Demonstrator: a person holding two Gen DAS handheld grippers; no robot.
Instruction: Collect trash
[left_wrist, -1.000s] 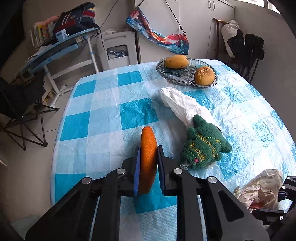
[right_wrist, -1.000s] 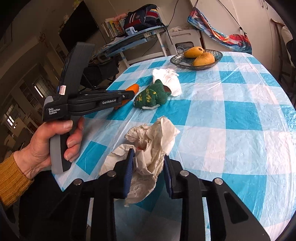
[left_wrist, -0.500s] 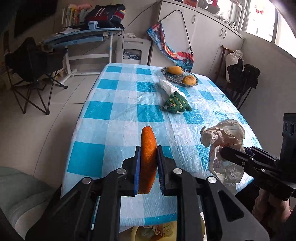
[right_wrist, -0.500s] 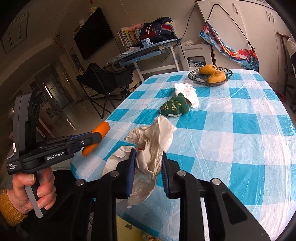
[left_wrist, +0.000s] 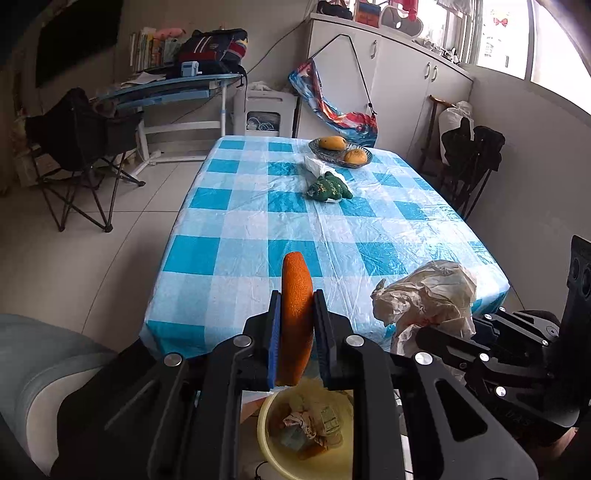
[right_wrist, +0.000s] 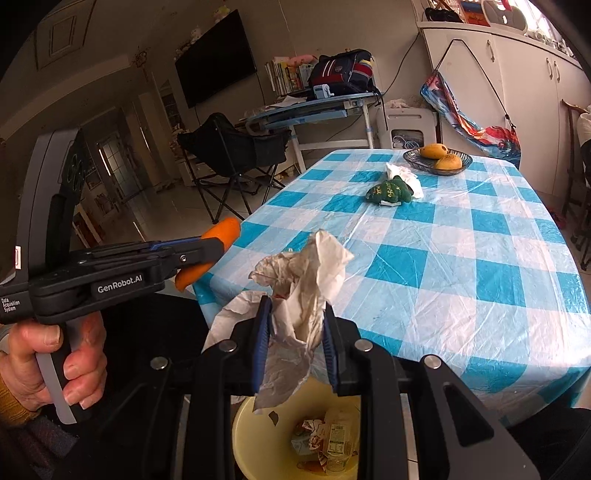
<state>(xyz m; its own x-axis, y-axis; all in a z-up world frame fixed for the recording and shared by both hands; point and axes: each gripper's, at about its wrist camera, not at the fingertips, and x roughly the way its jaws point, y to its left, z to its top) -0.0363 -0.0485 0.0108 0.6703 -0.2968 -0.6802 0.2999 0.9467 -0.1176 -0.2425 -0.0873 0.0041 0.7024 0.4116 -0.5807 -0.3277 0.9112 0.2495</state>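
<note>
The left claw (left_wrist: 297, 328) is clamped on an orange peel (left_wrist: 295, 295), which stands upright between the blue pads and juts past the fingertips. The right claw (right_wrist: 295, 332) is clamped on a wad of crumpled paper (right_wrist: 306, 280); loose folds spill above the fingers and hang below them. Both claws sit just off the near edge of the desk (left_wrist: 236, 229), out over the floor, and under them stands a yellow bin (right_wrist: 255, 435) already holding scraps and a small printed carton whose label is too small to read.

The near edge of the desk, draped in a blue-and-white checked plastic cover, drops down just ahead of the fingertips. The near half of the cover is bare. Farther along lie a green knitted toy (left_wrist: 328, 188) touching a white tissue (left_wrist: 314, 166), and beyond them a glass dish (left_wrist: 332, 157) with two yellow-orange fruits near the far edge. To the left of the desk is a wide stretch of tiled floor (left_wrist: 74, 251), with a black folding chair (left_wrist: 81, 147) well apart from the desk. A dark chair (left_wrist: 472, 158) stands close by the desk's right side.

In the right wrist view a hand (right_wrist: 55, 369) grips the left tool's handle; the body reads "GenRobot.AI" and, smaller, "Data Acquisition System".
</note>
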